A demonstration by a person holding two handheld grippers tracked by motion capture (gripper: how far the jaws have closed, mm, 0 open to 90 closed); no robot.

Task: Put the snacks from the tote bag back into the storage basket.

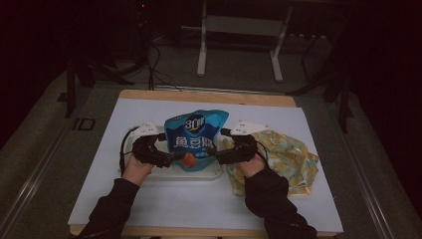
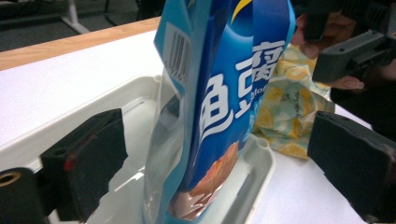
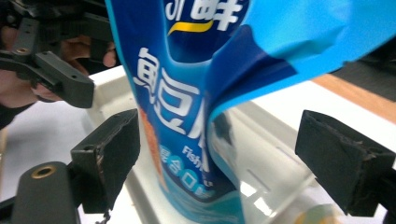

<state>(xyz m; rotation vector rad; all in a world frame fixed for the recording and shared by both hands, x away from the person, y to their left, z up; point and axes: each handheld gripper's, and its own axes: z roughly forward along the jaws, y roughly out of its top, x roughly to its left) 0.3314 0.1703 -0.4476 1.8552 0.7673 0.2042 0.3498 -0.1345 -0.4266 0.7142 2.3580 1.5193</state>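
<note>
From the high view we find a blue snack pouch point(image 1: 195, 139) standing in a white tray point(image 1: 209, 174) at the centre of the white surface point(image 1: 199, 204). The left gripper point(image 1: 175, 157) sits at the pouch's 9 o'clock, the right gripper point(image 1: 213, 153) at 3 o'clock, a yellow patterned cloth point(image 1: 288, 154) beyond it.

In the left gripper view we record jaws spread wide, either side of the pouch point(image 2: 224, 107), not touching.

In the right gripper view we note the same: jaws apart, pouch point(image 3: 187, 93) between.

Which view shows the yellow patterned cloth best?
The high view: the yellow patterned cloth lies crumpled on the table right of the white tray, partly under the right gripper. The left gripper view catches a patch of it behind the blue bag.
</note>
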